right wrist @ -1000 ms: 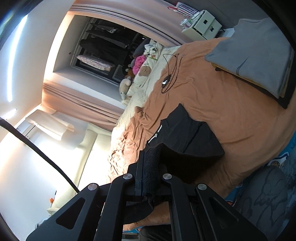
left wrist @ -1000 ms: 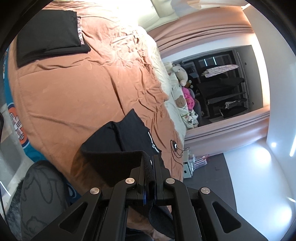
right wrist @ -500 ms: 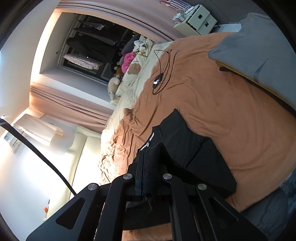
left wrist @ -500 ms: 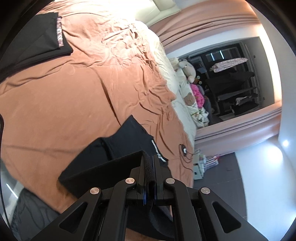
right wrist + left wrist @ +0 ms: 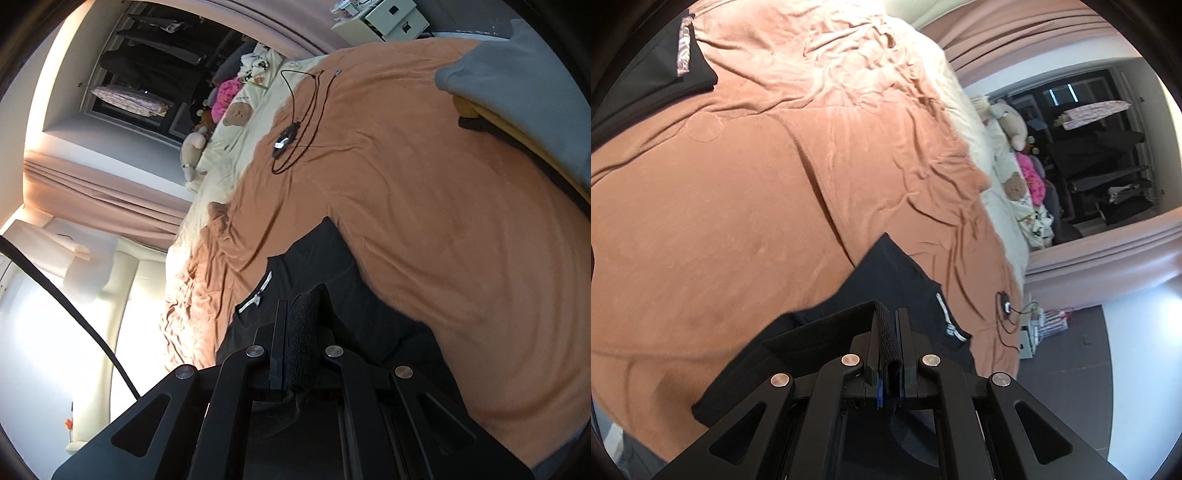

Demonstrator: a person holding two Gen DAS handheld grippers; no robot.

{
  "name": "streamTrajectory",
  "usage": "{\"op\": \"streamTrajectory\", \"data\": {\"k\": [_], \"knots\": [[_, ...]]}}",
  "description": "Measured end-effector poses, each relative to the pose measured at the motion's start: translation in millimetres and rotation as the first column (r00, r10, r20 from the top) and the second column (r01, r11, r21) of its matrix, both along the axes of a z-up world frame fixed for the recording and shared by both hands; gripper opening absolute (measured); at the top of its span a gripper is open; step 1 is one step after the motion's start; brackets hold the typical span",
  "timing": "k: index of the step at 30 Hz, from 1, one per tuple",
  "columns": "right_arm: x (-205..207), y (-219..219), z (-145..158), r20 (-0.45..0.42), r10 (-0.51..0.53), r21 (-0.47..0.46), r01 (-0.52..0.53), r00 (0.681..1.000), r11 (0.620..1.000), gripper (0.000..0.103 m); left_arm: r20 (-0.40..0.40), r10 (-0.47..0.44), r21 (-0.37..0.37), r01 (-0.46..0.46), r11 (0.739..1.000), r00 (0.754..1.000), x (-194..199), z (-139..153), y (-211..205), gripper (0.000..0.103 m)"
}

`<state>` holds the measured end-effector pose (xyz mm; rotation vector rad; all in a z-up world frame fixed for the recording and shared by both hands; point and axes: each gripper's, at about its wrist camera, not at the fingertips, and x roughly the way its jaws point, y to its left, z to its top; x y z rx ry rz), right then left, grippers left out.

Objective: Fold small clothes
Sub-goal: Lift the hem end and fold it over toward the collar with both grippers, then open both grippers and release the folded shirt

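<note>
A small black garment (image 5: 886,280) lies on the brown bedspread (image 5: 738,192), its near edge lifted. My left gripper (image 5: 889,332) is shut on the garment's ribbed hem. My right gripper (image 5: 301,325) is shut on another part of the same black garment (image 5: 325,266), whose white label shows in the right wrist view (image 5: 258,291). Both grippers hold the hem just above the bed, over the rest of the garment.
A folded black garment (image 5: 646,81) lies at the far left of the bed. A folded grey garment (image 5: 524,88) lies on a stack at the right. A black cable with a small device (image 5: 288,136) lies on the bedspread. Stuffed toys (image 5: 1012,122) sit by the pillows.
Both grippers have moved forward over the bed with the hem in them, and lower. The bed's near edge and the floor have dropped out of view.
</note>
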<state>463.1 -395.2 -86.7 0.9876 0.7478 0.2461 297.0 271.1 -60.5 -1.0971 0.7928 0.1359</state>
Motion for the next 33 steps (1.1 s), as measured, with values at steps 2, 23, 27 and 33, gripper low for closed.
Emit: {"op": "streamTrajectory", "data": {"k": [2,23,27,33], "knots": [[12.5,2.2,-2.1,-0.012,-0.002,-0.005,0.002,1.000,1.000,0.001,-0.024,0.000,0.007,0.000,1.000,1.000,15.1,-6.7,0.2,0.004],[85.2,26.0,-19.0,-0.158,-0.037,-0.071,0.026,0.987,0.997,0.002,-0.171,-0.036,0.108,0.055,0.993,0.985,137.4,-73.1,-2.2,0.005],[80.3,29.8,-15.2,-0.133,-0.043,-0.069,0.034,0.990,0.997,0.016,-0.225,-0.053,0.193,0.098,0.976,0.973,148.4,-81.1,-6.2,0.020],[51.2,33.2,10.0,-0.045,-0.024,-0.199,0.014,0.999,0.980,0.062,-0.227,-0.081,0.322,0.154,0.934,0.970,144.6,-68.4,-6.7,0.061]]}}
